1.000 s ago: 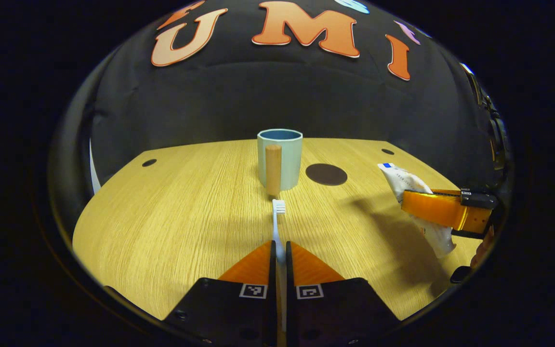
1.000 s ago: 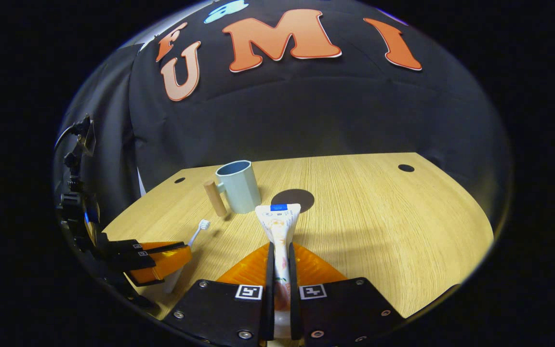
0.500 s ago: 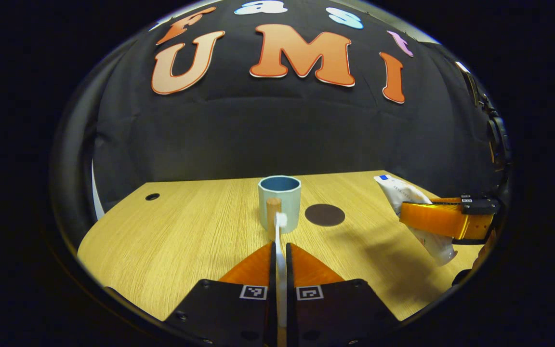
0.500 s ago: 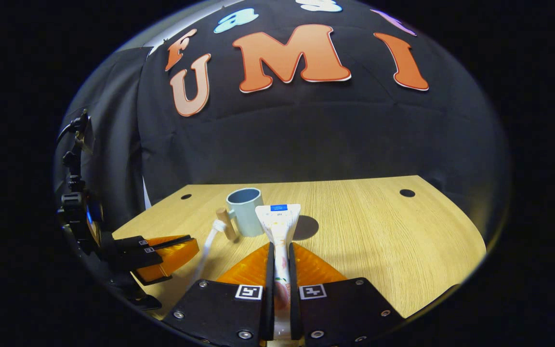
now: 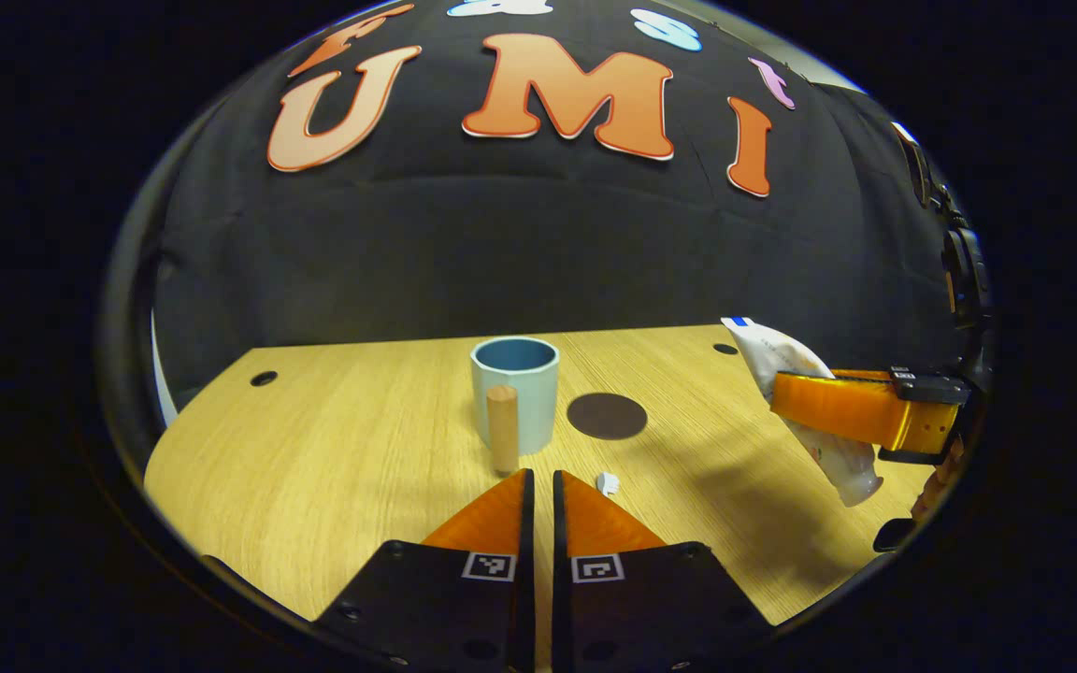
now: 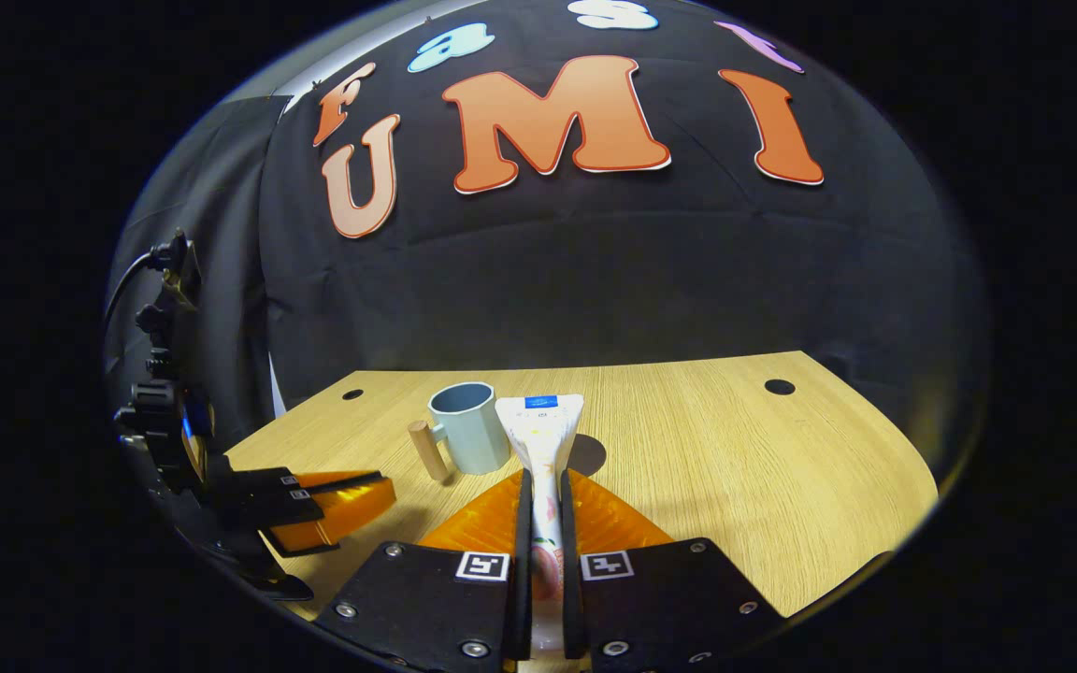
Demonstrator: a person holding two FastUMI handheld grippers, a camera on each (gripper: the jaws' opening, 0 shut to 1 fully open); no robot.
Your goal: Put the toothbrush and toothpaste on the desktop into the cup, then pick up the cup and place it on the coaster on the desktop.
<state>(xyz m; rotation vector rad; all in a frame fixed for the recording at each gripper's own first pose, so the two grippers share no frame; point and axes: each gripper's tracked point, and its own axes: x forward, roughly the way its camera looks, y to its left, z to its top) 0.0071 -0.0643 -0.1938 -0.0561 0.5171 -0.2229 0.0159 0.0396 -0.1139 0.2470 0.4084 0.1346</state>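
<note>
Left gripper view: the pale wood desktop (image 5: 333, 458) ran back to the booth's black cloth wall. The left gripper (image 5: 538, 481) had its fingers drawn together to a thin slit, with nothing seen between them. The right gripper (image 6: 544, 477) was clamped on the toothpaste tube (image 6: 538, 430), both fingers pressing its sides, its flat crimped end pointing forward, clear of the table. A light blue cup (image 5: 524, 393) stood upright mid-table, its wooden handle (image 5: 502, 425) toward the left gripper. A dark round coaster (image 5: 606, 416) lay flat just right of the cup, bare. A small white piece (image 5: 607, 482), possibly the toothbrush head, showed beside the left gripper's right fingertip; the rest was hidden.
</note>
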